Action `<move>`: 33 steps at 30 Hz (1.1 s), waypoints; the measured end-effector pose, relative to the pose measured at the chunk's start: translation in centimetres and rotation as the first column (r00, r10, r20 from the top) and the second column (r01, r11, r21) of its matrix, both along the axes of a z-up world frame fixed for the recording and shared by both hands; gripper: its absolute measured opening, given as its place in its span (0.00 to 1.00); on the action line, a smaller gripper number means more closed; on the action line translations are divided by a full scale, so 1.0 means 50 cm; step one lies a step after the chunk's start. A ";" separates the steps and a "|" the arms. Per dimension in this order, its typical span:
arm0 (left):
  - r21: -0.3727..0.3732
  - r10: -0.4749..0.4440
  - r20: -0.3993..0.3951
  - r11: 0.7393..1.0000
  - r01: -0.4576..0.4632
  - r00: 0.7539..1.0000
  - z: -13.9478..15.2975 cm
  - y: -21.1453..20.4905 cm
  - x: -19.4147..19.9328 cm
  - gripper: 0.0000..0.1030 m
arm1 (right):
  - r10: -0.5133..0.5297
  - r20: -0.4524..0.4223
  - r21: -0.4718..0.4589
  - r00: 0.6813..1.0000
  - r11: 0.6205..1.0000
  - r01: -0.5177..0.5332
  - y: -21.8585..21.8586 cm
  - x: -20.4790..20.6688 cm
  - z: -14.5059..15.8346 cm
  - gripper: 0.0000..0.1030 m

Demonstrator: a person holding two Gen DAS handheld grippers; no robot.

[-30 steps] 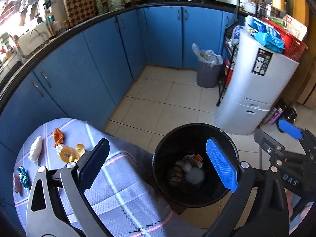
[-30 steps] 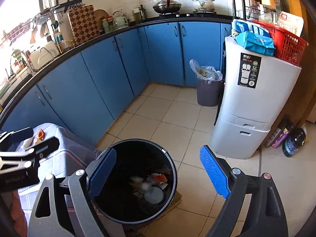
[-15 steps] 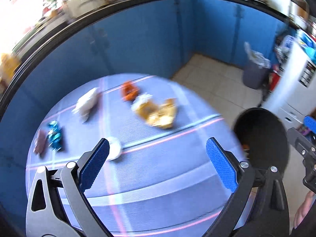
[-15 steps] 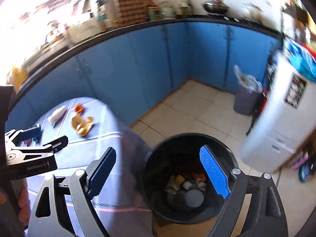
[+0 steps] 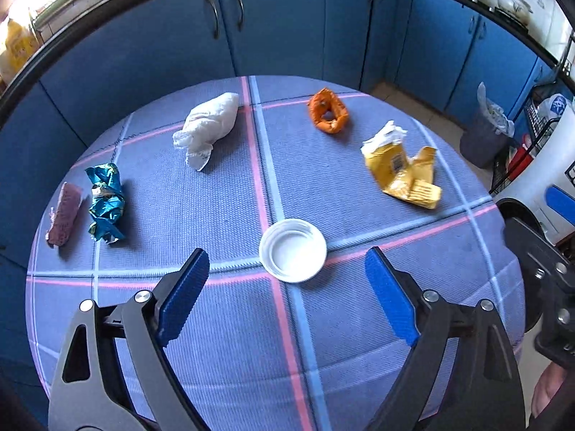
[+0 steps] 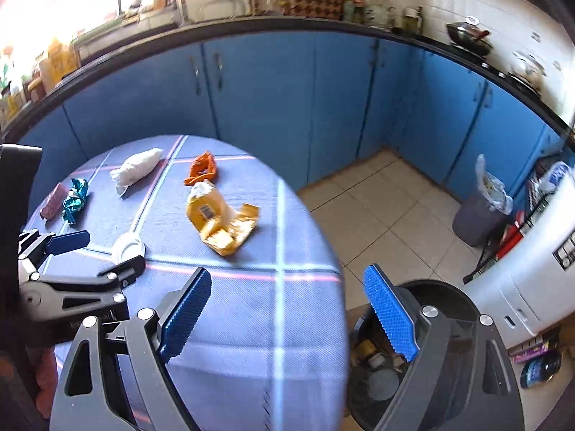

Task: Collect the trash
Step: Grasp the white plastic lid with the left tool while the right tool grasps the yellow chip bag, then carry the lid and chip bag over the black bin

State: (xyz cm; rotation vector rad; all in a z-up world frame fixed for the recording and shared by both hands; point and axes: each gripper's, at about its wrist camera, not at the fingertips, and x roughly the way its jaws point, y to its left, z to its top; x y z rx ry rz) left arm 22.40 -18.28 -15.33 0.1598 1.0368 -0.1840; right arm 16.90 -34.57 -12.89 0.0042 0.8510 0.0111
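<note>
Lid (image 5: 293, 255) white, flat on tablecloth (image 5: 222, 201), just beyond spread, empty, narrowing left gripper (image 5: 287, 289) fingers (image 5: 185, 292).

No text can be read here.
The yellow packet (image 5: 399, 168) carries a small printed code patch and the white appliance (image 6: 532, 273) a dark label, both too blurred to read.

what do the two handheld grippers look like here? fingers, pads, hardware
Both match: the left gripper and the right gripper have black Y-shaped linkage arms with triangular cutouts and silver pivot bolts. Each finger carries a flat blue pad with fine ribbed texture. No cables visible. Sleeves are not visible.
</note>
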 end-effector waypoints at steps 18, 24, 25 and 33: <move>-0.097 0.120 -0.063 0.987 -0.125 0.991 -0.010 0.140 0.058 0.40 | 0.057 -0.153 0.055 0.987 0.997 -0.049 0.102 0.178 -0.083 0.56; -0.127 0.122 -0.042 0.984 -0.126 0.992 0.014 0.152 0.043 0.40 | 0.062 -0.117 0.010 0.991 0.998 -0.061 0.113 0.140 -0.064 0.28; -0.128 0.118 -0.038 0.984 -0.122 0.992 0.017 0.148 0.040 0.40 | 0.062 -0.105 0.004 0.993 0.998 -0.062 0.113 0.129 -0.057 0.28; -0.116 0.068 -0.004 0.991 -0.068 0.998 0.052 0.094 -0.005 0.40 | 0.067 -0.078 0.028 0.995 0.997 -0.065 0.081 0.058 -0.014 0.27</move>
